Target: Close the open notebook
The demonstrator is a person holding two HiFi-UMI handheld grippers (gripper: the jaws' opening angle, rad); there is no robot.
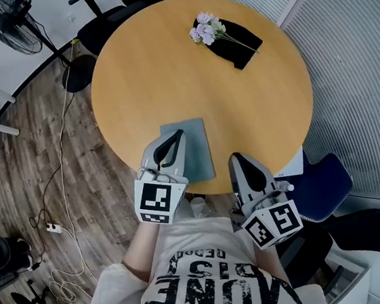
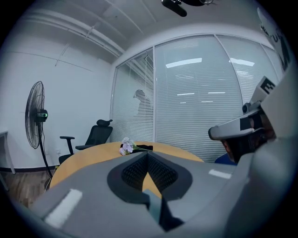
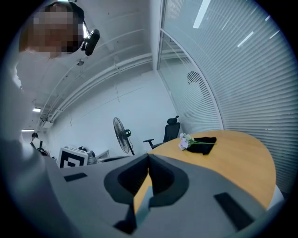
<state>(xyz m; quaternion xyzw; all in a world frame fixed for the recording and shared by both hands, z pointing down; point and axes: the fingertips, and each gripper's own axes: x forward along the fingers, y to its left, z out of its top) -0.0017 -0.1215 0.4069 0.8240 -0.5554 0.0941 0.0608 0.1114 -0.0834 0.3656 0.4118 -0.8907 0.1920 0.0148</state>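
**Fig. Round table with grey-blue notebook at its near edge, both hand-held grippers closed.**
I am looking steeply down on a round wooden table (image 1: 151,75). The notebook (image 1: 202,151) is lying flat near the edge closest to the person, showing one plain cover. Its long axis is running from that near edge toward the far side, leaning slightly left as it goes. The left gripper (image 1: 178,134) is overlapping the notebook's left side in the head view, jaws pressed together with nothing between them; I cannot tell whether it is touching the cover. The right gripper (image 1: 235,158) is sitting just beside the notebook's right edge, jaws likewise together and empty. A black cloth (image 1: 242,43) and small flowers (image 1: 205,30) are lying at the far side, well apart from the notebook.
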